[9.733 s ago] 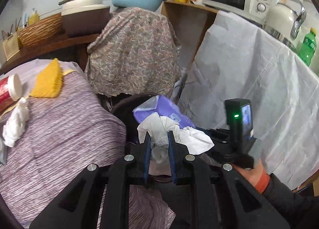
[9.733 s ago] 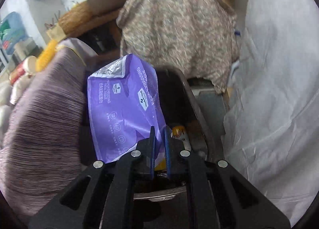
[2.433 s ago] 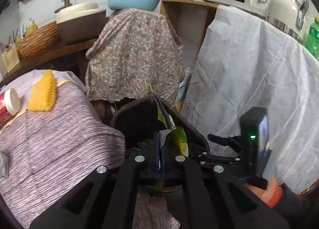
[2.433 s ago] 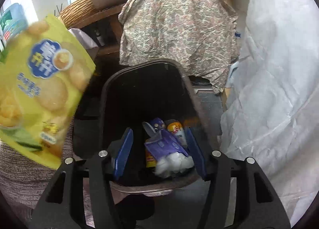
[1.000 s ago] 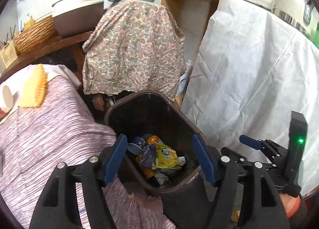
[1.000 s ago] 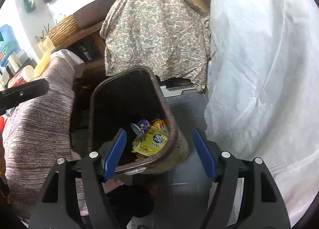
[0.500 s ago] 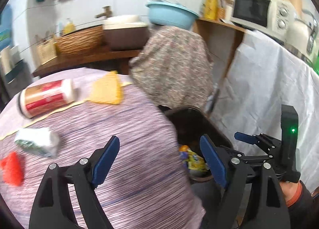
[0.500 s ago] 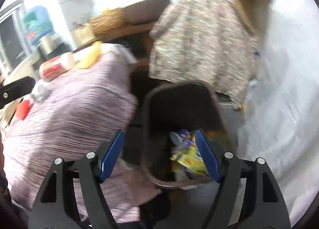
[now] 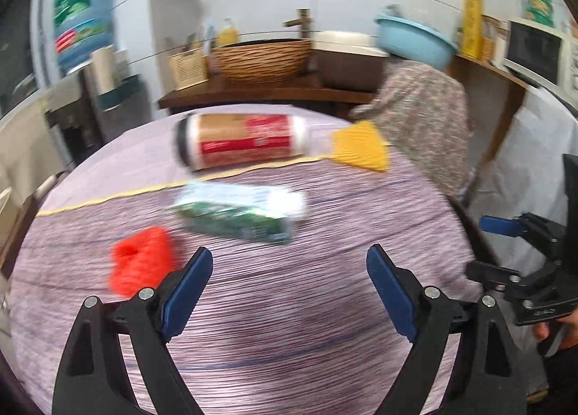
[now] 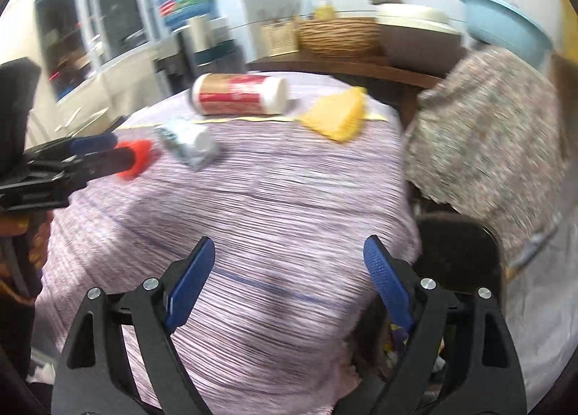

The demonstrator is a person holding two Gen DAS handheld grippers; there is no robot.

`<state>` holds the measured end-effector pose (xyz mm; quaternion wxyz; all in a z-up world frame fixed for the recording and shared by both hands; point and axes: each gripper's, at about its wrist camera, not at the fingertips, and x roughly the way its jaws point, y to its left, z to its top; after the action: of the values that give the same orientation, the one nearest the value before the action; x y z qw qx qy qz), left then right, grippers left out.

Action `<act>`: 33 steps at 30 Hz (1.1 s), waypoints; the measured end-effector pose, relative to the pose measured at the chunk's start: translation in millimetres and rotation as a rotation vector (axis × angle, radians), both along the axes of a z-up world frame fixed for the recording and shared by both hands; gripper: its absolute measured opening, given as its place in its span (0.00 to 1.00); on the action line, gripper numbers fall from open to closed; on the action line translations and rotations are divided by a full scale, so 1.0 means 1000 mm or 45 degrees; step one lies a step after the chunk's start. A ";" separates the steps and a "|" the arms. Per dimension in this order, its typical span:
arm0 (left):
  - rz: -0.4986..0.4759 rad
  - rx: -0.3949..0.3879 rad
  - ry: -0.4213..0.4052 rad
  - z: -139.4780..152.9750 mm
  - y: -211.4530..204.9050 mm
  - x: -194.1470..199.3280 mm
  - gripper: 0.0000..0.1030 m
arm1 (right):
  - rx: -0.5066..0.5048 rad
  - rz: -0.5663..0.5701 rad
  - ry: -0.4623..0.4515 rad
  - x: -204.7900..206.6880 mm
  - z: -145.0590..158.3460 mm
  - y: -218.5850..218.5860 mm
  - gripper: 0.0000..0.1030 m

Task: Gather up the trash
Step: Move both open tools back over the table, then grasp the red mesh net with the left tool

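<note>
Over striped tablecloth (image 9: 289, 324), both grippers (image 9: 289, 266) (image 10: 289, 256) wide open, empty.

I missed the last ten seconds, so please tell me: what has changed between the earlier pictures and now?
Both tools let go of their trash into the bin: tissue and chip bag from the left tool, purple bag from the right tool. Both then opened and swung from the bin toward the table. The red-labelled can, green-white packet, red item and yellow cloth stayed on the table.

Open striped cloth (image 9: 289, 324) ahead of both claws; red lump (image 9: 139, 265), green packet (image 9: 238, 212), canister (image 9: 242, 142) beyond.
</note>
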<state>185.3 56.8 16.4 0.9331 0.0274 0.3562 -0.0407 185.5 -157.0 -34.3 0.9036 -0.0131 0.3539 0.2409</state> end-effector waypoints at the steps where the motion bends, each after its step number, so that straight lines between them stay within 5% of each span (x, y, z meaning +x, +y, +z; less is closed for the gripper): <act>1: 0.019 0.004 0.003 -0.001 0.008 0.000 0.84 | -0.007 0.024 -0.001 0.001 0.002 0.008 0.83; 12: 0.226 0.061 0.046 -0.014 0.089 0.006 0.84 | -0.080 0.215 -0.020 0.013 0.018 0.076 0.84; 22: 0.197 -0.033 0.100 -0.026 0.111 0.022 0.84 | -0.127 0.257 -0.029 0.020 0.025 0.099 0.84; 26: 0.185 0.018 0.133 -0.034 0.106 0.035 0.83 | -0.138 0.265 -0.026 0.024 0.025 0.104 0.84; 27: 0.184 0.040 0.138 -0.037 0.105 0.037 0.81 | -0.140 0.268 -0.025 0.025 0.025 0.105 0.84; 33: 0.170 0.037 0.174 -0.049 0.106 0.042 0.33 | -0.145 0.301 -0.010 0.034 0.023 0.119 0.84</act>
<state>227.2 162.9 -32.2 0.9068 0.0142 0.4206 0.0251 219.9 -38.0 -10.8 0.8682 -0.1067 0.3593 0.3251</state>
